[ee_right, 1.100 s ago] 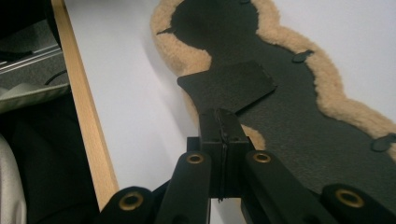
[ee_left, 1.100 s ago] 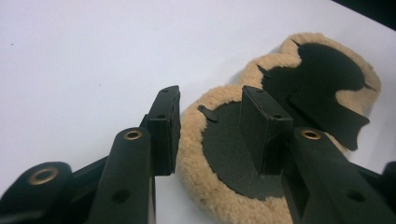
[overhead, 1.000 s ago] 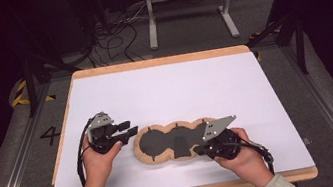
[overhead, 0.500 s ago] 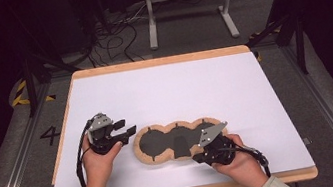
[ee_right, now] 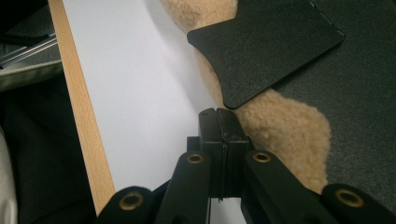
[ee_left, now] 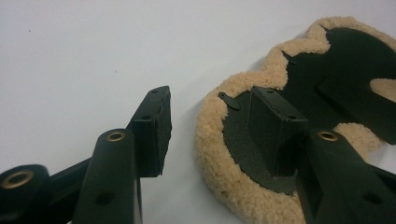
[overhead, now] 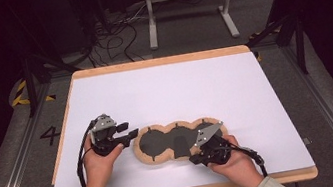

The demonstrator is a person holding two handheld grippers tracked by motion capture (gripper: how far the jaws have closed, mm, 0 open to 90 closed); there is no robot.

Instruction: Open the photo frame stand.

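High view: a fleece-edged pad [overhead: 180, 140] with three dark round panels lies near the front of the white table [overhead: 164, 89]. The left gripper [overhead: 129, 135] sits at the pad's left end, jaws apart; they have just been closing a little, and nothing is pinched. The right gripper [overhead: 196, 160] rests at the pad's front edge, right of centre.

Left gripper view: one finger [ee_left: 154, 130] stands over bare table, the other [ee_left: 275, 126] over the dark panel, with the fleece rim [ee_left: 212, 140] between them, unclamped.

Right gripper view: its jaws are pressed together with nothing between them, tips touching the fleece rim [ee_right: 280, 126] just beside a dark flap [ee_right: 261, 51]; the wooden table edge [ee_right: 79, 107] runs alongside
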